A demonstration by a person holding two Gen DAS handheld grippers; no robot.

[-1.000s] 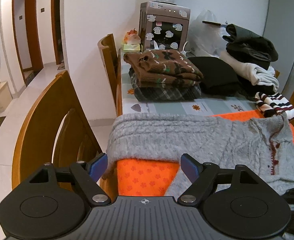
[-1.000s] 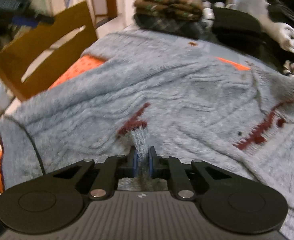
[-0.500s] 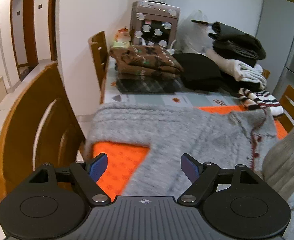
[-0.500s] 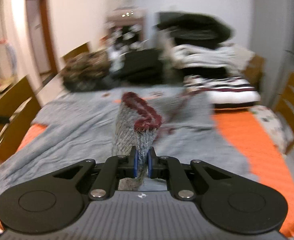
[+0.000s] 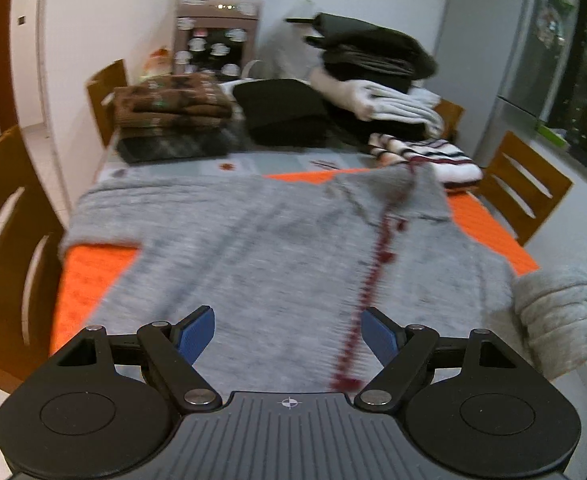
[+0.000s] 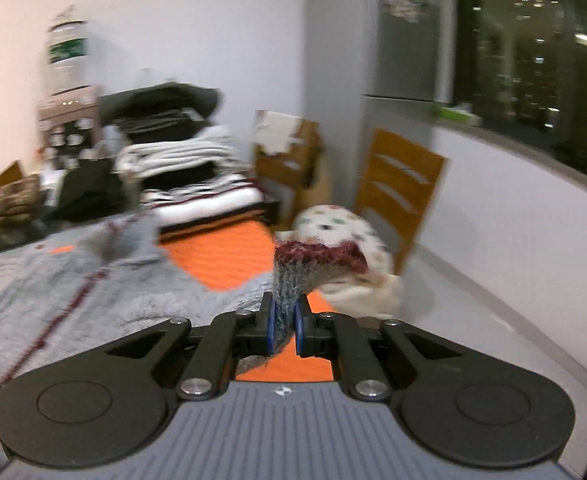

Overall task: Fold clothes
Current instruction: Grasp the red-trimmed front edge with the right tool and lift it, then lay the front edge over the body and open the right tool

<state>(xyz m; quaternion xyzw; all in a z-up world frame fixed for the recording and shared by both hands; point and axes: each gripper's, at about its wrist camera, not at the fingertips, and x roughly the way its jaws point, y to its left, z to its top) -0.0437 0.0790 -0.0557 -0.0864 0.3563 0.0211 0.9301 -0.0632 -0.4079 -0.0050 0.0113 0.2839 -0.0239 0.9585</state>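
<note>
Grey cardigan (image 5: 277,248) lies spread flat, front up, on the orange mat (image 5: 89,276) at the near end of the table (image 5: 253,162). Its dark red button strip (image 5: 377,264) runs down the middle toward the left gripper. One sleeve lies out along the far left edge, over the table corner. No body fold is visible in it.

Right gripper (image 6: 284,322): jaws nearly closed, pinching the grey sleeve cuff (image 6: 313,260) with the red trim. The cuff is lifted off the table and held out past the right side, over the mat edge. In the left view that sleeve (image 5: 561,312) bunches up at the right margin.

Left gripper (image 5: 287,334): jaws wide apart, holding nothing, above the cardigan's near hem.

Far end of the table: folded stacks. Brown patterned sweater (image 5: 173,100) on top of a plaid one, a black pile (image 5: 285,108), white and dark things (image 5: 377,80) heaped behind, and a striped piece (image 5: 425,154) just beyond the cardigan collar. Those sit folded already.

Progress, my read: several garments lie folded, the grey one is mid-job. Body flat, one sleeve in the grip. Left on this piece: both sleeves laid in across the body, then the body doubled over. Both views are motion-blurred, so finer creases can't be judged.
</note>
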